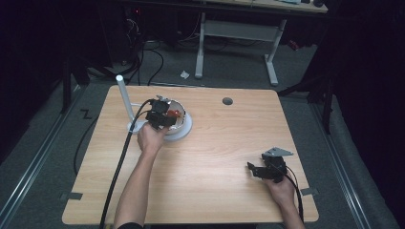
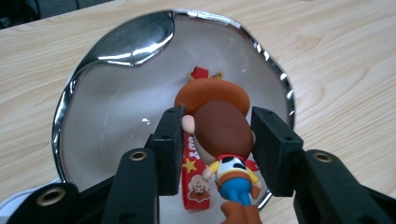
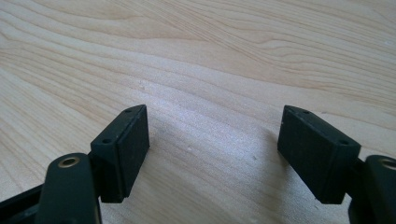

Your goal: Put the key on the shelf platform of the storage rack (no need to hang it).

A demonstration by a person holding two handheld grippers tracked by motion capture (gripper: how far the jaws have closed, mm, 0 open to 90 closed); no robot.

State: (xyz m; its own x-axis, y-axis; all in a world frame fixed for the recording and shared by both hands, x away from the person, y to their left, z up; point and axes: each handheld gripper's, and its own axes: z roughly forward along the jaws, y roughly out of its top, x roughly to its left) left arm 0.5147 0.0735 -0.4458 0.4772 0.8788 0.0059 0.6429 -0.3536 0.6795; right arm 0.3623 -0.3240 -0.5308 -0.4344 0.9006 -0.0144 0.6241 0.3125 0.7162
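Note:
A small cowboy figure (image 2: 219,130) with brown hair, an orange hat and a red strap hangs over a shiny metal bowl (image 2: 116,60). My left gripper (image 2: 215,140) is shut on the figure's head, one black pad on each side. From above, that gripper (image 1: 160,117) sits over the bowl (image 1: 184,126) at the table's back left, with the figure (image 1: 174,113) showing as an orange spot. My right gripper (image 1: 260,171) rests low at the front right of the table. Its jaws (image 3: 212,154) stand wide open over bare wood, with nothing between them.
A white post (image 1: 125,98) on a white base stands just left of the bowl. The wooden table (image 1: 215,157) has a round cable hole (image 1: 227,101) at the back. A black cable (image 1: 119,162) trails from the left gripper toward the front edge.

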